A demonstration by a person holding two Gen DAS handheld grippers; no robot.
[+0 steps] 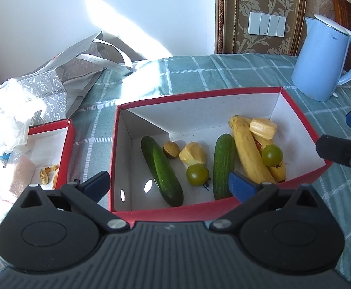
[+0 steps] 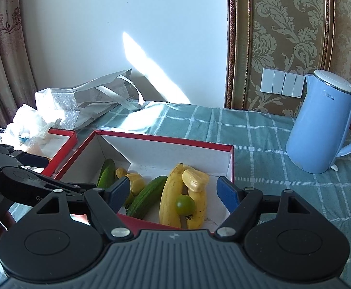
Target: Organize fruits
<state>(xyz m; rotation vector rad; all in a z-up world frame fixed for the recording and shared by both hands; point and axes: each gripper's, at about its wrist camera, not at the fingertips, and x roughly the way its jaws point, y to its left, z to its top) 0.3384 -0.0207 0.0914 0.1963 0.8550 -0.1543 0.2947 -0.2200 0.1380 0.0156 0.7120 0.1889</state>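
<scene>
- Both grippers, left gripper (image 1: 169,184) and right gripper (image 2: 174,192), hover with jaws apart, empty.
- Red box (image 1: 199,94) holds cucumbers (image 1: 161,169), bananas (image 1: 250,149), green tomatoes (image 1: 197,174).
- Judged mostly done; small box (image 1: 65,130) scraps perhaps remain.

Both wrist views down into red box (image 1: 199,213)

Left hand-held gripper (image 1: 168,187) hides the red box's (image 1: 199,92) near wall; kettle (image 2: 320,125) handle runs off-frame.
</scene>
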